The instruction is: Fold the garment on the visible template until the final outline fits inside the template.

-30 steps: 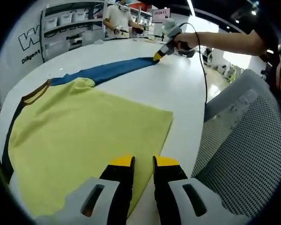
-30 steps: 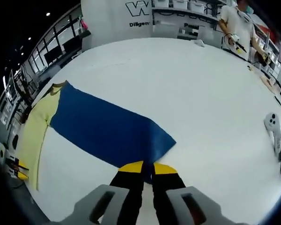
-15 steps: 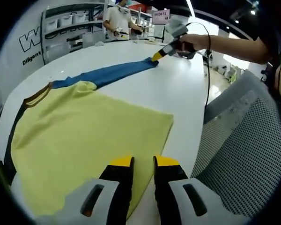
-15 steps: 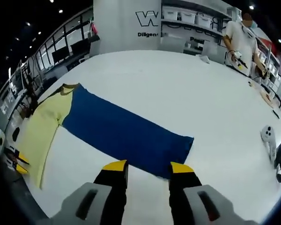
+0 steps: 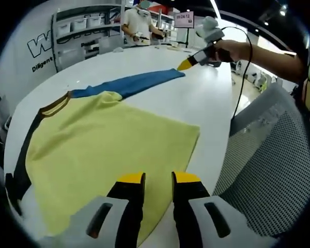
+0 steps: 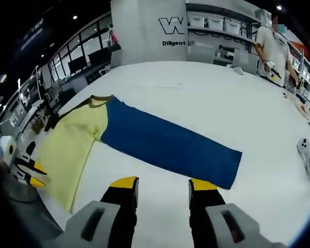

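A yellow garment (image 5: 108, 139) with a brown collar (image 5: 54, 105) lies spread on the white table (image 5: 206, 98). Its long blue sleeve (image 5: 139, 81) stretches away across the table. My left gripper (image 5: 158, 179) hovers over the garment's near hem, jaws a narrow gap apart with cloth showing between them. A hand holds my right gripper (image 5: 186, 64) just past the sleeve's far end. In the right gripper view the blue sleeve (image 6: 170, 144) lies flat and straight, and my right gripper (image 6: 164, 183) stands open, short of its end and holding nothing. The left gripper (image 6: 31, 174) shows at the yellow body (image 6: 72, 150).
A grey mesh chair (image 5: 268, 165) stands close against the table's edge beside my left gripper. A small white device (image 6: 303, 150) lies on the table to the right of the sleeve. A person (image 6: 274, 46) stands at the far side, before shelves of bins (image 5: 88, 23).
My right gripper opened, let go of the sleeve's end and drew back. The sleeve now lies stretched out flat. The left gripper stayed over the hem, its gap a touch wider.
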Motion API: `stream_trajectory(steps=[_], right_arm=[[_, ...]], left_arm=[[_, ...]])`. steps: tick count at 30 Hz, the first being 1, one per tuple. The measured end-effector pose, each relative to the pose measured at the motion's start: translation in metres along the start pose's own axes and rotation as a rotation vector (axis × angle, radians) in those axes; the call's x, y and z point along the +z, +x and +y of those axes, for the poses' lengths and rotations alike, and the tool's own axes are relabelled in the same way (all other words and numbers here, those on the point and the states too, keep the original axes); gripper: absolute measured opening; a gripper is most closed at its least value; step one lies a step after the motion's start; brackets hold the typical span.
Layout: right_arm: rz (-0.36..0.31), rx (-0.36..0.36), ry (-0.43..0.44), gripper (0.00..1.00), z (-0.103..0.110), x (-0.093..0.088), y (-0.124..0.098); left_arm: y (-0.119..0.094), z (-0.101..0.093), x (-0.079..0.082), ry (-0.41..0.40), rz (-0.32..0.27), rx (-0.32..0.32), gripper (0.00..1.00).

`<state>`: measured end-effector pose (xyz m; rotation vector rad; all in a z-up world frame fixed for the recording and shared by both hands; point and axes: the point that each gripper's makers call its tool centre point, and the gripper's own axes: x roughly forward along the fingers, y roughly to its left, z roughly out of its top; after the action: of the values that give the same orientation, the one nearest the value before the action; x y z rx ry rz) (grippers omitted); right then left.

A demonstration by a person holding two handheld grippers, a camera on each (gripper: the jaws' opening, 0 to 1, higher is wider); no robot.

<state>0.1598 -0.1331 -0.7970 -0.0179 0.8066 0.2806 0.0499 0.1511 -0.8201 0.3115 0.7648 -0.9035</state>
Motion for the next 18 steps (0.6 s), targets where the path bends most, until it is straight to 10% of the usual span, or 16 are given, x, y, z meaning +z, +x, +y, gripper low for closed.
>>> stream_trajectory(steps=[18], right_arm=[[0.041, 0.158, 0.012, 0.31, 0.090, -0.033, -0.006]], left_arm=[[-0.036, 0.038, -0.024, -0.096, 0.049, 0.163, 0.15]])
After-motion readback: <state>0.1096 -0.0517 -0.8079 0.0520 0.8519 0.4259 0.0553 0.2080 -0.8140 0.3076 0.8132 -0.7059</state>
